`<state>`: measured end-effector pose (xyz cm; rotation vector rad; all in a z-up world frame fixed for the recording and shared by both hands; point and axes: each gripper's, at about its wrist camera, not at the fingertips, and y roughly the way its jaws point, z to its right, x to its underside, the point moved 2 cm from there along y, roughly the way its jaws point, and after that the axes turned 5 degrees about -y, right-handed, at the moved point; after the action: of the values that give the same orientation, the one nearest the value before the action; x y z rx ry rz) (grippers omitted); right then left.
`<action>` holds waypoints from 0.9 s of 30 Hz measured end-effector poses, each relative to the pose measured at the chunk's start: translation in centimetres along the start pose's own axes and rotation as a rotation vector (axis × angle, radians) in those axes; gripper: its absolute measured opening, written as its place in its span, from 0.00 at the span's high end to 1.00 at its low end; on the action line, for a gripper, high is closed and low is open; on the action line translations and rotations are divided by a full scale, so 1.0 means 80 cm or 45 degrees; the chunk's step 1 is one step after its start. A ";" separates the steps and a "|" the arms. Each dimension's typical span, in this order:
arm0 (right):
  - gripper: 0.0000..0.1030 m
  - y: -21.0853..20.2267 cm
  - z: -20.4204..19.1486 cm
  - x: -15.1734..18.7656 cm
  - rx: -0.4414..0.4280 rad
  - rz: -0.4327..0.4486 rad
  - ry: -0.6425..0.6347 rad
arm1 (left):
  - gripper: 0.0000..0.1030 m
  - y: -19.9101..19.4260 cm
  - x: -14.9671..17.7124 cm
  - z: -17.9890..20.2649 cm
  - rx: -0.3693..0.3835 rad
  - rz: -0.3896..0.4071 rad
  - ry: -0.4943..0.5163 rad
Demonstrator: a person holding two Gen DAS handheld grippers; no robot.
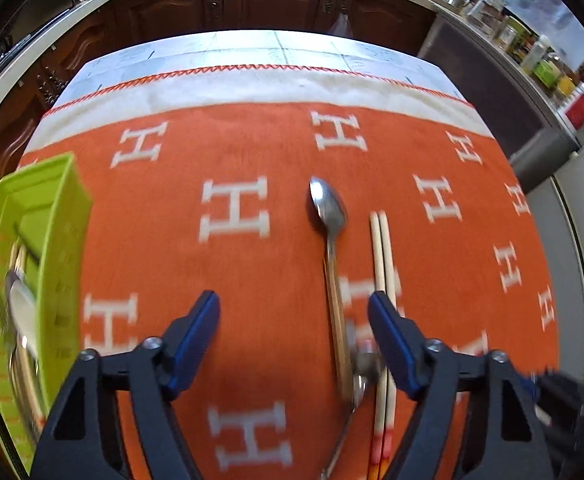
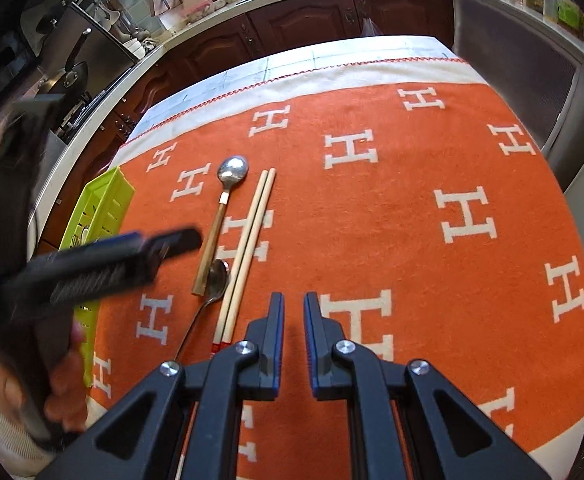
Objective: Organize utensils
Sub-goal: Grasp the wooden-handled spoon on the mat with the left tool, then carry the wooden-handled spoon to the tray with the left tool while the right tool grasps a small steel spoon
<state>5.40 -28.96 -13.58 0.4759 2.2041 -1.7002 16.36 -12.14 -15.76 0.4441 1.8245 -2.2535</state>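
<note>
On the orange cloth lie a wooden-handled spoon [image 1: 327, 208] [image 2: 220, 216], a pair of pale chopsticks [image 1: 383, 264] [image 2: 248, 248] to its right, and a smaller all-metal spoon [image 1: 361, 364] [image 2: 218, 280] between them. My left gripper [image 1: 293, 312] [image 2: 172, 244] hovers open over the spoon handles, and its pads touch nothing. A hand [image 2: 64, 380] holds it. A lime-green tray [image 1: 64, 216] [image 2: 104, 208] at the left holds a white spoon [image 1: 22, 308] and other utensils. My right gripper [image 2: 293, 300] is shut and empty, just right of the chopsticks' red ends.
The orange cloth [image 1: 252, 160] with white H letters covers the table; its white border and the table's far edge lie beyond. Dark wooden cabinets [image 1: 272, 4] and a cluttered counter stand behind. A grey appliance [image 2: 523, 80] stands at the right.
</note>
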 end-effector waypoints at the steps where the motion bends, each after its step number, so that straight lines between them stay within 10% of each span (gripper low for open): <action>1: 0.90 0.001 0.002 0.000 -0.007 0.001 0.008 | 0.32 0.008 -0.008 0.001 0.005 -0.002 -0.008; 12: 0.90 0.013 0.031 -0.003 -0.044 -0.004 0.070 | 0.42 0.043 -0.037 0.030 -0.064 0.065 0.053; 15: 0.90 0.016 0.035 -0.002 -0.048 -0.010 0.082 | 0.56 0.042 -0.030 0.042 -0.117 0.111 0.118; 18: 0.90 0.018 0.036 0.000 -0.051 -0.018 0.092 | 0.90 0.040 -0.028 0.053 -0.078 0.122 0.132; 27: 0.90 0.014 0.031 0.000 -0.068 -0.011 0.080 | 0.99 0.030 -0.026 0.031 0.019 0.126 0.073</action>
<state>5.97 -31.13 -15.14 0.5134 2.2922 -1.6478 18.85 -15.11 -16.75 0.5940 1.7720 -2.2114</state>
